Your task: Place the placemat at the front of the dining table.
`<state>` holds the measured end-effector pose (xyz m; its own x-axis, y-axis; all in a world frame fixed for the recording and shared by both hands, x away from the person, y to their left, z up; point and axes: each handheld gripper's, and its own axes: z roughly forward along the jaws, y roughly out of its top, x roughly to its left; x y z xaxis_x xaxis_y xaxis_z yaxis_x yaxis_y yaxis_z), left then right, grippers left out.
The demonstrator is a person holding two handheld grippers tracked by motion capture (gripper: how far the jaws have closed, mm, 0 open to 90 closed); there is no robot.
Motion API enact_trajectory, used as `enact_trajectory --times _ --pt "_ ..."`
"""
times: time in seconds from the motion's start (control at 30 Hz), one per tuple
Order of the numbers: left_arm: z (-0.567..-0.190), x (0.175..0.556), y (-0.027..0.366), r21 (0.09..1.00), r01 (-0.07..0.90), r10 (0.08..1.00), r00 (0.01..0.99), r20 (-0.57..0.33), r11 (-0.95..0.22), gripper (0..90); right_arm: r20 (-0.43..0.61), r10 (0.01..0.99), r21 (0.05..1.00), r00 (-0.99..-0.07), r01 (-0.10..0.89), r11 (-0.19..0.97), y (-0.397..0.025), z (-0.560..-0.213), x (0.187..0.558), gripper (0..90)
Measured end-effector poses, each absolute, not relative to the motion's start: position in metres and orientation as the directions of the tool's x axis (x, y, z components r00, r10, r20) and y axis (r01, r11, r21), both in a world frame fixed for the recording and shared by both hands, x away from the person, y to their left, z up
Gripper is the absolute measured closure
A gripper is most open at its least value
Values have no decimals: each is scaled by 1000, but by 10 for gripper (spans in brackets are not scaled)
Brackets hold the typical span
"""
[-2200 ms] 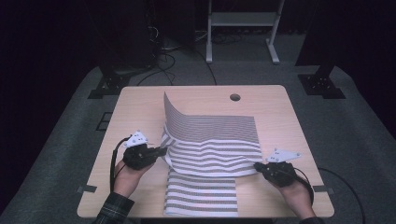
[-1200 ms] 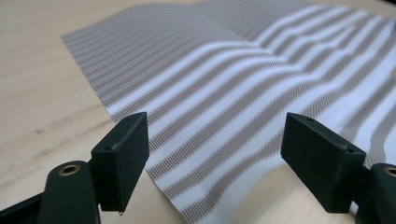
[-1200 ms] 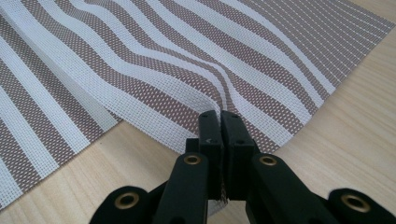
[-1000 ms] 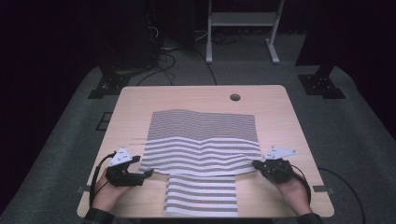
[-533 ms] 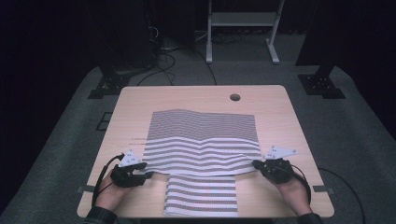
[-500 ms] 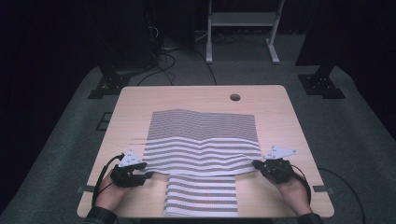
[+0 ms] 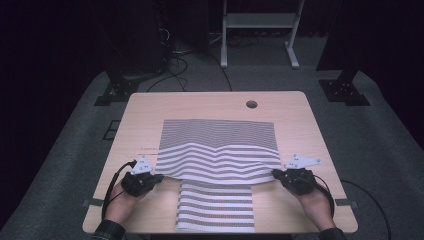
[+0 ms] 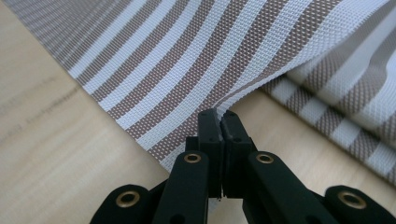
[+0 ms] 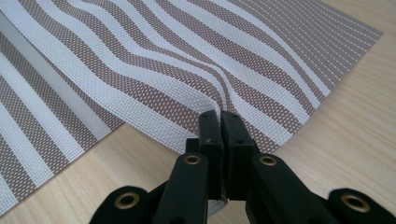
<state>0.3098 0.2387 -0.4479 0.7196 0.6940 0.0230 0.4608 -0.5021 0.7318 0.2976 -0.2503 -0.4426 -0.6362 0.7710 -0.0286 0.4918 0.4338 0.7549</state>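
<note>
Striped mat (image 7: 218, 150) lay flat across the centre of the table (image 7: 150, 115), its near edge overlapping a second, narrower mat (image 7: 215, 210) at the lower middle of the high view. Near edge was lifted slightly at both corners, with a wave running through the middle stripes. Left gripper (image 7: 150, 179) sat at the mat's lower left corner, jaws pinched closed on the mat's edge; in the left gripper view (image 8: 219, 116) the weave (image 8: 196, 70) bunched right at the tips. Right gripper (image 7: 286, 176) was at the lower right corner, jaws likewise clamped on the edge, fabric puckering at the tips in the right gripper view (image 9: 219, 116). Both bites looked shallow, just the hem. Judged risk: if one hand lifted or pulled faster than the other, the thin bite could slip and drop that corner, leaving any fold skewed. Pulling toward the bottom of the frame could also drag the lower mat out of line, since the two touched. The stiff weave might spring back and buckle along the middle wave.
</note>
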Motion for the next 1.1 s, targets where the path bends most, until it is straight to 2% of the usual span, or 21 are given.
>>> enact_trajectory --times 0.6,1.1 --pt "-423 334 238 799 424 721 693 18 -427 900 -37 799 808 -600 453 378 -253 -419 323 879" --pt "-415 368 232 821 421 742 670 5 -386 900 -32 822 832 -569 441 337 -257 -406 363 879"
